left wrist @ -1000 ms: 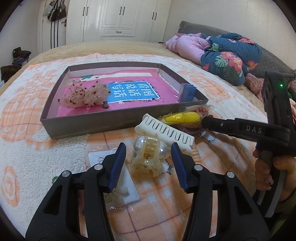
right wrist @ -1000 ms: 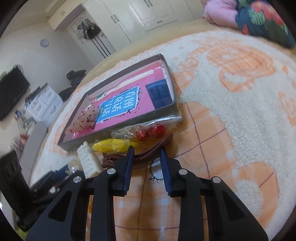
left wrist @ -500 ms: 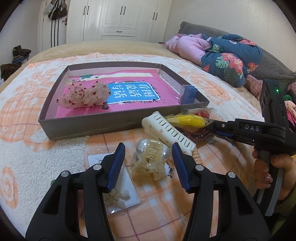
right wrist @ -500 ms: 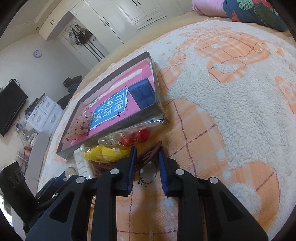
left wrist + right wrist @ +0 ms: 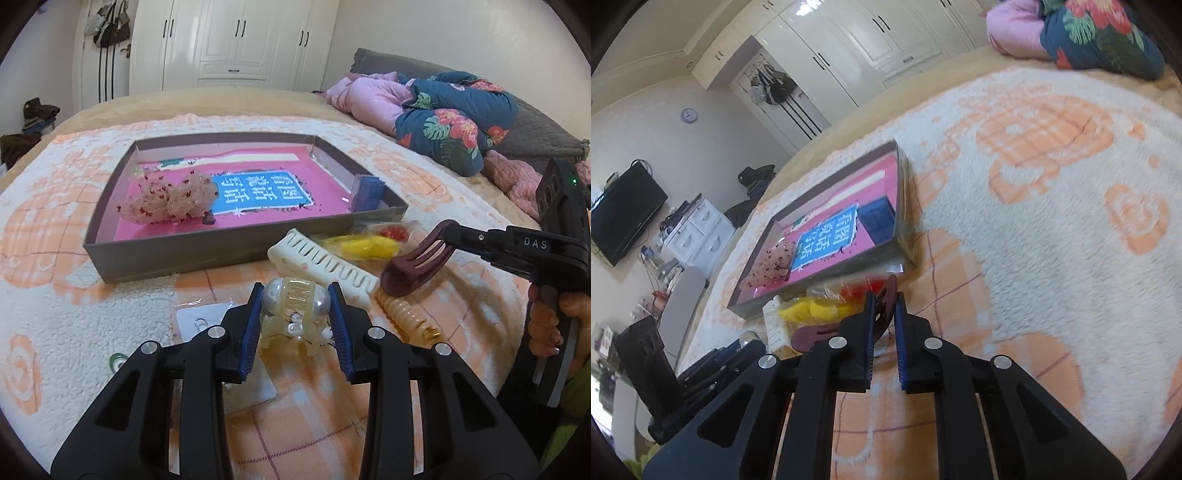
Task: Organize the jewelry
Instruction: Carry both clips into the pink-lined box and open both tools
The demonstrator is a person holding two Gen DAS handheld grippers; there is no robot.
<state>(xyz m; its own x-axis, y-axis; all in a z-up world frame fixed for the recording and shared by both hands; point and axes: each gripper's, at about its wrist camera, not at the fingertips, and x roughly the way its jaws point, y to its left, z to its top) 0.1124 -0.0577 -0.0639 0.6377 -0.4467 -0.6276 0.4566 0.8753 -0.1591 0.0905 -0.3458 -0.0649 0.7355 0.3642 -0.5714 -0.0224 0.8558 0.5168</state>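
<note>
My left gripper [image 5: 295,299] is shut on a clear pearl hair claw [image 5: 295,306], just above the orange blanket. My right gripper [image 5: 884,301] is shut on a dark brown hair clip [image 5: 417,267], held lifted off the blanket; the clip also shows in the right wrist view [image 5: 886,295]. The grey box [image 5: 207,254] with a pink lining lies beyond both; it holds a lace scrunchie [image 5: 170,199] and a small blue box [image 5: 367,192]. The box also shows in the right wrist view [image 5: 827,273].
A white comb clip [image 5: 321,258], a yellow and red item in a plastic bag [image 5: 369,245], a beige spiral hair tie [image 5: 406,314] and an earring card [image 5: 203,317] lie on the blanket. Folded quilts [image 5: 443,114] lie at the back right.
My left gripper has closed on the pearl hair claw. My right gripper has closed on the brown hair clip and lifted it off the blanket.
</note>
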